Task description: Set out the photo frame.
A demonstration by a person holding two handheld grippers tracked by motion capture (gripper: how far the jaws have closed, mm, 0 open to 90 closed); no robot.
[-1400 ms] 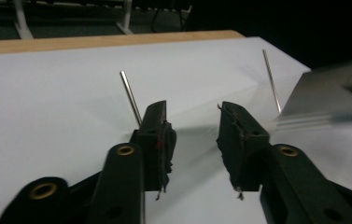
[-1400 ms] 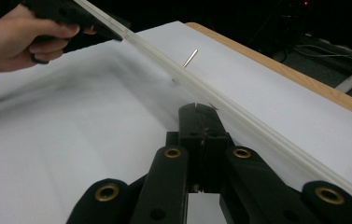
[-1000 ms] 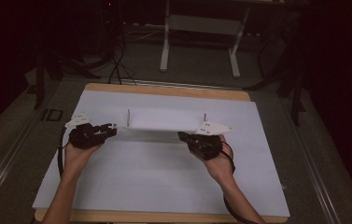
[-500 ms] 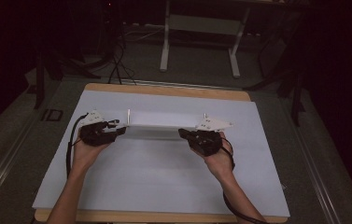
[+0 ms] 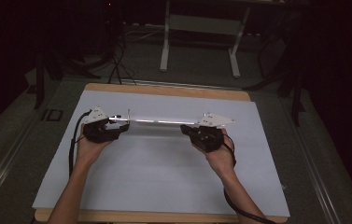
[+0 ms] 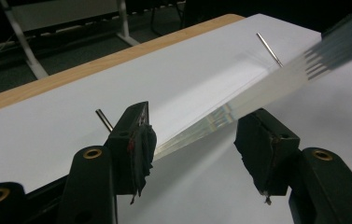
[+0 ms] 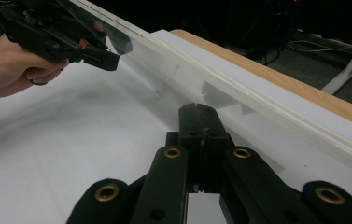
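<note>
gripping, seemingly, clear sheet [image 5: 157,122]

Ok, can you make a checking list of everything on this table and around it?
Surface: white sheet on a wooden table.
Job's things: clear strip across the sheet; thin pins standing by it.
Clutter: nothing seen.
Grippers: left gripper open around the strip's end; right gripper shut, strip just past its tips.
Cables: a black cable trails from each gripper.
Surroundings: dark floor, white stand behind.
</note>
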